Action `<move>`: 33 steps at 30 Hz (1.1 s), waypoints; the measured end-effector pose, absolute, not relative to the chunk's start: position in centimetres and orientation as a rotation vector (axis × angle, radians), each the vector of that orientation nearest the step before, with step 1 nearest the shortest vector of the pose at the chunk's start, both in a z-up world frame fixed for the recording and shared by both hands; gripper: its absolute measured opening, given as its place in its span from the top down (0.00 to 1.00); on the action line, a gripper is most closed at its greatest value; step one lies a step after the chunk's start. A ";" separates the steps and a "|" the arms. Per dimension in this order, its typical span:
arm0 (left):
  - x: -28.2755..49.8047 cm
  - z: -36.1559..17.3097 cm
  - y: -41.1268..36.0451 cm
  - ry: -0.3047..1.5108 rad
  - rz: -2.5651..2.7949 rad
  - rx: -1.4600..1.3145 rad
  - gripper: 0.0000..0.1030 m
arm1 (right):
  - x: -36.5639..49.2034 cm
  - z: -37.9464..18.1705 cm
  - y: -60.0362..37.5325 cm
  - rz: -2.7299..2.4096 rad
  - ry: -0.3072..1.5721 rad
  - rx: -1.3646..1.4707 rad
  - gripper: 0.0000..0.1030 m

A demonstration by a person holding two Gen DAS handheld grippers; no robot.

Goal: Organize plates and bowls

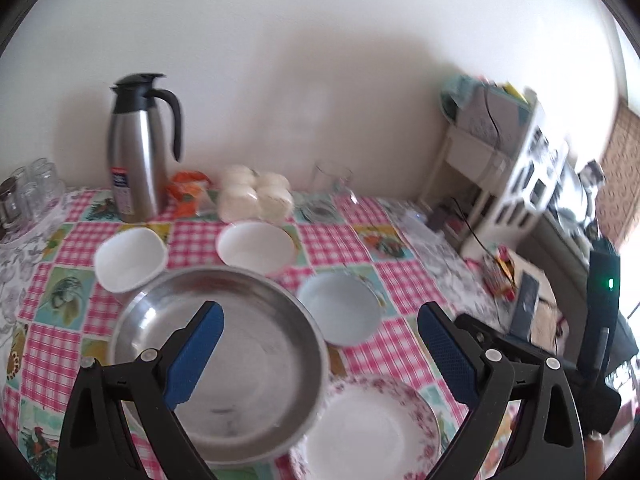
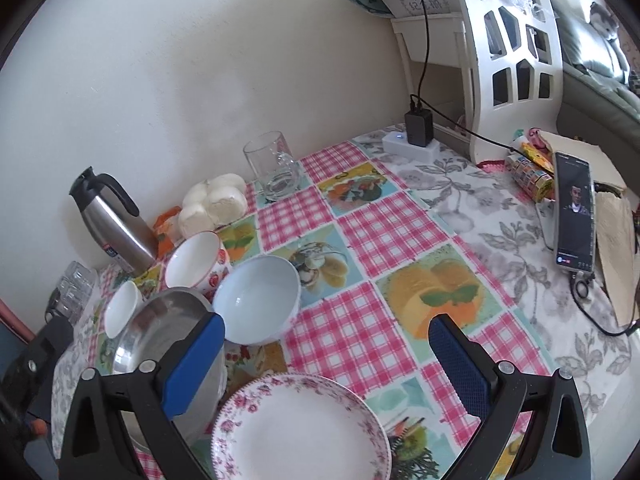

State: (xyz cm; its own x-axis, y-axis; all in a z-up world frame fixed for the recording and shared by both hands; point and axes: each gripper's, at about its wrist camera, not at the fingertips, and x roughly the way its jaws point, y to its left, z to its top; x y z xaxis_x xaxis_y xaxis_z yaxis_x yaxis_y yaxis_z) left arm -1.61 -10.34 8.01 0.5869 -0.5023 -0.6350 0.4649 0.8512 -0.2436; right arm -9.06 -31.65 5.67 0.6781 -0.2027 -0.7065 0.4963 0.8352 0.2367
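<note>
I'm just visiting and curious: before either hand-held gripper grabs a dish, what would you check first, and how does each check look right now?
1. Left hand-held gripper open and empty: ok.
2. Right hand-held gripper open and empty: ok.
3. Floral plate lies flat with nothing on it: ok.
4. Steel bowl is empty: ok.
5. Pale blue bowl stands apart from the steel bowl: cannot tell, their rims look very close.
6. Glass mug and phone stand clear of the dishes: ok.
</note>
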 end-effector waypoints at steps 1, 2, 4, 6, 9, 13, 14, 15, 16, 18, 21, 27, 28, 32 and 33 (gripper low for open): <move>-1.8 7.7 -10.9 0.776 -0.568 -0.035 0.05 | -9.3 5.7 -31.7 -0.412 0.727 0.432 0.00; -1.9 7.5 -11.2 0.793 -0.562 -0.020 0.05 | -9.3 5.6 -31.8 -0.416 0.728 0.433 0.00; -2.0 6.8 -11.8 0.835 -0.544 0.009 0.05 | -9.6 5.5 -31.9 -0.418 0.732 0.442 0.00; -2.1 6.1 -12.0 0.883 -0.538 0.014 0.05 | -9.7 5.2 -32.1 -0.429 0.744 0.448 0.00; -2.3 5.0 -11.9 0.971 -0.525 -0.007 0.05 | -9.6 4.4 -32.6 -0.468 0.796 0.450 0.00; -3.0 3.6 -12.1 1.054 -0.493 0.019 0.05 | -9.6 2.6 -33.4 -0.469 0.873 0.511 0.00; -3.3 3.3 -12.2 1.070 -0.495 0.024 0.05 | -9.5 1.9 -33.5 -0.463 0.905 0.529 0.00; -3.5 3.0 -12.3 1.092 -0.498 0.027 0.05 | -9.4 1.4 -33.6 -0.462 0.933 0.539 0.00; -3.7 2.7 -12.4 1.107 -0.501 0.028 0.05 | -9.4 1.0 -33.6 -0.464 0.954 0.546 0.00; -4.2 2.0 -12.6 1.146 -0.516 0.022 0.05 | -9.3 0.6 -33.5 -0.470 0.974 0.547 0.00; -4.5 1.1 -12.7 1.196 -0.526 0.006 0.05 | -9.4 0.5 -33.3 -0.480 0.983 0.530 0.00; -4.7 -0.2 -12.1 1.257 -0.494 -0.034 0.05 | -9.1 -1.1 -33.5 -0.483 1.060 0.551 0.00; -4.7 -0.5 -12.0 1.268 -0.488 -0.040 0.05 | -9.0 -1.7 -33.7 -0.480 1.084 0.558 0.00; -5.0 -1.7 -11.7 1.320 -0.484 -0.066 0.05 | -8.7 -3.6 -33.8 -0.468 1.154 0.585 0.00; -5.0 -2.0 -11.7 1.331 -0.482 -0.072 0.05 | -8.7 -3.9 -33.7 -0.464 1.162 0.588 0.00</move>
State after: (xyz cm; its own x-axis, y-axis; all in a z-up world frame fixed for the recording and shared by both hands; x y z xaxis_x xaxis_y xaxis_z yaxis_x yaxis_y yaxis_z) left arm -5.02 -11.68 -1.96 0.1545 -0.3763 -0.9135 0.2957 0.8998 -0.3207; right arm -8.73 -33.75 -3.86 0.3339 -0.0396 -0.9418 0.6204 0.7614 0.1880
